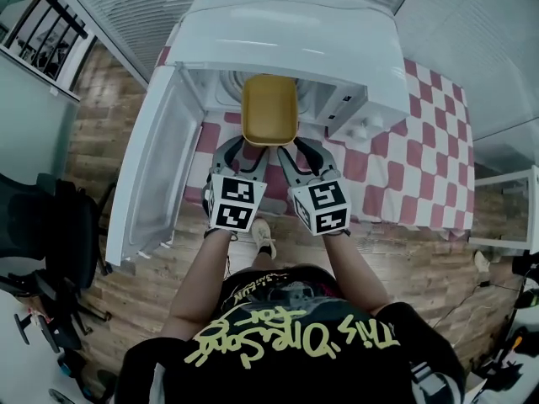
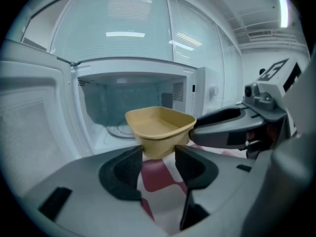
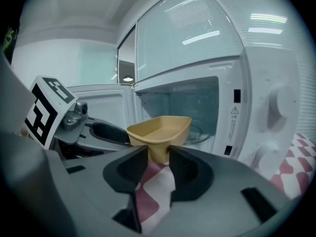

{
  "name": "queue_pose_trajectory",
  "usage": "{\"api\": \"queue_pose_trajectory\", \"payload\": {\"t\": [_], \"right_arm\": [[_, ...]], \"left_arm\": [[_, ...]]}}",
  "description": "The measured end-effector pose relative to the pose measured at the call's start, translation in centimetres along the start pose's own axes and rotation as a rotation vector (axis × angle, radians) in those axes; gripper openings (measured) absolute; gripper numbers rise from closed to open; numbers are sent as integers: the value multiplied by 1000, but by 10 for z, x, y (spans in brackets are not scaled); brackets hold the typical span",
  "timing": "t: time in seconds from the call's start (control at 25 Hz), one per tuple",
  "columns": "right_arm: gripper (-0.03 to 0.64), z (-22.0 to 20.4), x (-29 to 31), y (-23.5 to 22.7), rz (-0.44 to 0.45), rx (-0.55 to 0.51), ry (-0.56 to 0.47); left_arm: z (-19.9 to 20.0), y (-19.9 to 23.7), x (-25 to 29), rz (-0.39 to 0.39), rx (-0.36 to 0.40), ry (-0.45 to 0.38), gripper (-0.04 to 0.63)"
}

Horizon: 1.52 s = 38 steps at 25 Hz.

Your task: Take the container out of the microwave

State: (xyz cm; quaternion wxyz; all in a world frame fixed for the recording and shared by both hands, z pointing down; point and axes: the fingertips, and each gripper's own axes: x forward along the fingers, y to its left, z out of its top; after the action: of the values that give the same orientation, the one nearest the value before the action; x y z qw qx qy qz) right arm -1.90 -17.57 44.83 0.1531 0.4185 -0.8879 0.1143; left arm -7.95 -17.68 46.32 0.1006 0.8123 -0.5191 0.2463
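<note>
A yellow rectangular container [image 1: 269,108] hangs at the mouth of the open white microwave [image 1: 286,45], half outside the cavity. My left gripper [image 1: 244,147] is shut on its near left corner and my right gripper [image 1: 291,150] on its near right corner. In the left gripper view the container [image 2: 159,126] sits pinched between the dark pads [image 2: 129,166], with the right gripper's finger [image 2: 227,126] against its right side. The right gripper view has the container [image 3: 160,130] clamped in the right gripper [image 3: 159,158], and the left gripper [image 3: 106,132] touches it from the left.
The microwave door [image 1: 156,167] stands swung open to the left. A glass turntable [image 2: 118,130] lies inside the cavity. The microwave rests on a red and white checked tablecloth [image 1: 421,158]. A black office chair [image 1: 46,225] stands on the wooden floor at left.
</note>
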Motion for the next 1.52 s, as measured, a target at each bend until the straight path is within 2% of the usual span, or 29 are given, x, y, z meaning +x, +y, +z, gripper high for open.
{"api": "queue_pose_trajectory", "payload": {"t": [0.36,1.52], "right_arm": [[130,-16,-40,7,16,8,-10],[129,-35,-176,56,108,-45,-112]], "left_arm": [[-8,-36,-27,14,1,1,209],[-19,-135,-137,125,-7,-89,209]]}}
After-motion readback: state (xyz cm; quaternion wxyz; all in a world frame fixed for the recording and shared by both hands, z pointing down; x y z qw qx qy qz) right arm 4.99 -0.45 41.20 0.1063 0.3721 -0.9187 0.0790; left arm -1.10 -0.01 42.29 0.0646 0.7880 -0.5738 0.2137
